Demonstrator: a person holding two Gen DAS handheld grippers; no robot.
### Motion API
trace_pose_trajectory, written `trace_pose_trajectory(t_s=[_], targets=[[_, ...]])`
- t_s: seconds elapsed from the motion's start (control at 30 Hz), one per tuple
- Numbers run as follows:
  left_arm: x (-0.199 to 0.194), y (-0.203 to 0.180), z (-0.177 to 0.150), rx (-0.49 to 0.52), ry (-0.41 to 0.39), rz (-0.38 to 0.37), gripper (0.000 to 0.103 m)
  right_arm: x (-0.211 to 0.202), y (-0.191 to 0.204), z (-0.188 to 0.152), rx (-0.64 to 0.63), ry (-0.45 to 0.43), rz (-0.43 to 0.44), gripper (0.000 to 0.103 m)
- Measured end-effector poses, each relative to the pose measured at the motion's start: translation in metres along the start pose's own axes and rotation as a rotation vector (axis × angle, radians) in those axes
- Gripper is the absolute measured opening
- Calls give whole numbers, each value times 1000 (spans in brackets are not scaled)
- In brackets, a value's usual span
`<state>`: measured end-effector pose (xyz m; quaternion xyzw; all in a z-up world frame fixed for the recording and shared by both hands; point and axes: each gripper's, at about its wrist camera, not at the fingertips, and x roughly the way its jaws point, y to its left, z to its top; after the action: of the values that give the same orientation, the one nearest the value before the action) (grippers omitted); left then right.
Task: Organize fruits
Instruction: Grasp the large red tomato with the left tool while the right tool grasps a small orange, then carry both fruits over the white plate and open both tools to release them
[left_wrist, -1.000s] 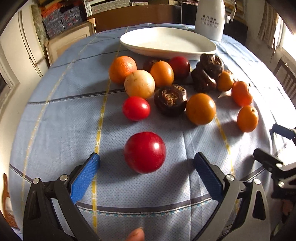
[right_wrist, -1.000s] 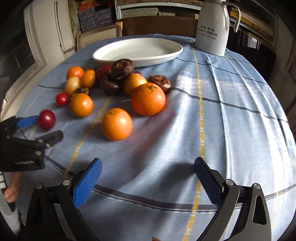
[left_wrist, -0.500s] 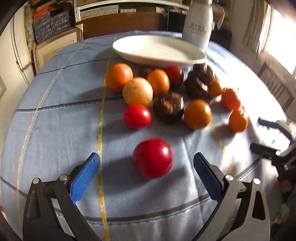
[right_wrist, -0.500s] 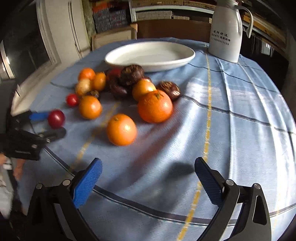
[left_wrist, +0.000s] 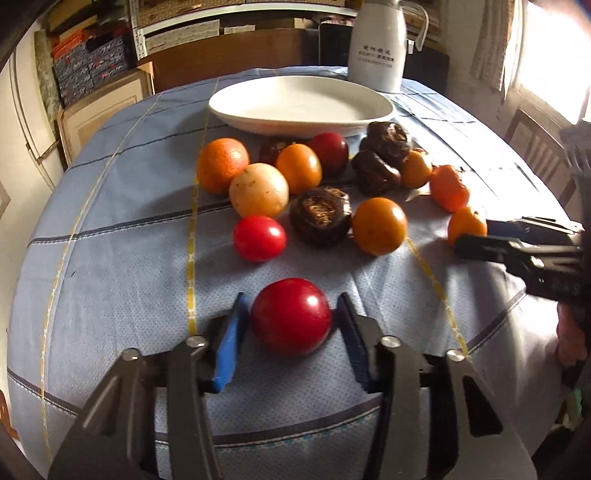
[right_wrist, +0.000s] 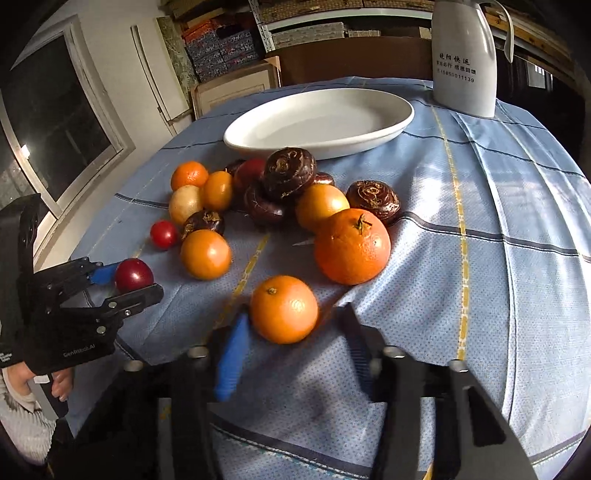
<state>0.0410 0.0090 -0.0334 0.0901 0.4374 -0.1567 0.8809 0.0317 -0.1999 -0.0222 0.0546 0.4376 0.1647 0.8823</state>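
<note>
Blue checked tablecloth (left_wrist: 122, 206) with yellow and dark stripes covers a round table; shelves of boxes stand behind it.

At the left, the left gripper (left_wrist: 291, 325) has just closed its jaws around a dark red plum-like fruit (left_wrist: 291, 316) lying on the cloth. Its blue pads (left_wrist: 229, 347) sit at the fruit's two sides, seemingly touching it. Bare cloth runs left of this gripper to the table's edge.

Ahead of it lies the loose heap: one small red tomato (left_wrist: 259, 238), one pale yellow round fruit (left_wrist: 258, 190), another dark red fruit (left_wrist: 329, 152) at the back, at least four dark brown wrinkled fruits, such as the nearest one (left_wrist: 320, 215), and about seven orange citrus fruits in all, the biggest (right_wrist: 351, 246) on the right side.

Beyond the heap an empty white oval dish (right_wrist: 391, 125) stands, and behind it to the right a white thermos jug (right_wrist: 463, 59).

Further right, the right gripper (right_wrist: 291, 332) has also just been closing, around a small orange (right_wrist: 283, 309) on the cloth. Its left pad is at the peel; the right pad is blurred, so contact there is unclear. To its right the cloth lies open up to the table's rim.
</note>
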Motion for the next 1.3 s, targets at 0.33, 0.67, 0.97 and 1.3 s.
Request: trace_pose_trajectory(t_s=[0.33,0.67,0.97,1.3], targets=[[-16,5,13,-55,-75,-33,38,-25,-2,5,14,-111,59,35],[6,5,120,-71,-157,-67,38,-9,-15,101,32,-197,6,36],[83,16,177,-97,-64,-55,38,67,-52,151,97,-93,-31,36],[95,23,181,-132,-90,-77,52,60,-53,148,93,-146,-7,44]])
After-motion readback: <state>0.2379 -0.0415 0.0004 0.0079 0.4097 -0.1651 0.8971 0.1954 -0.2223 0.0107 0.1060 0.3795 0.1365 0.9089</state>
